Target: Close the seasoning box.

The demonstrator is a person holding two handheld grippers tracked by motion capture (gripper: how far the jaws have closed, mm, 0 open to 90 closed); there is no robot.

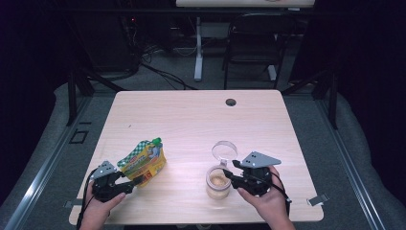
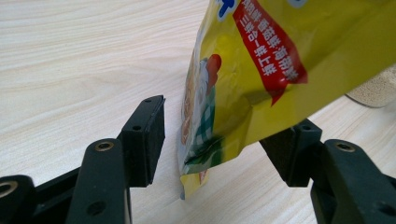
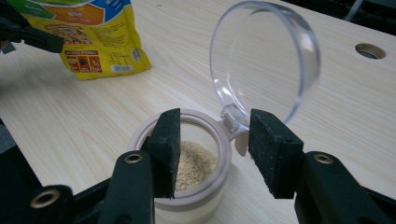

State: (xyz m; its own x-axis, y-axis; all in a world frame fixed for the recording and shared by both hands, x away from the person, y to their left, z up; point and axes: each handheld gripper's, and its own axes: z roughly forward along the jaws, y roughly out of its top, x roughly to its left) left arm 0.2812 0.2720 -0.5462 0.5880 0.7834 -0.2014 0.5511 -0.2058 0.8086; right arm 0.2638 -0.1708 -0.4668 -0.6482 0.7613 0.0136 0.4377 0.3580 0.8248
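Observation:
A yellow stand-up pouch [image 1: 142, 160] with a green top stands at the table's front left. My left gripper [image 1: 135, 181] is open at its lower corner; in the left gripper view the pouch [image 2: 261, 79] hangs between the jaws of the left gripper [image 2: 231, 114], with a gap at the left pad. A clear jar [image 1: 218, 183] of tan powder sits front right, its clear hinged lid [image 1: 224, 150] raised. My right gripper [image 3: 215, 119] is open, its jaws either side of the lid's hinge [image 3: 230, 116] above the jar [image 3: 196, 163].
The wooden table [image 1: 191, 120] has a cable hole [image 1: 231, 102] near its far edge and a metal clip [image 1: 317, 200] at its front right edge. A black chair [image 1: 253, 43] and a desk leg [image 1: 198, 52] stand beyond on the floor.

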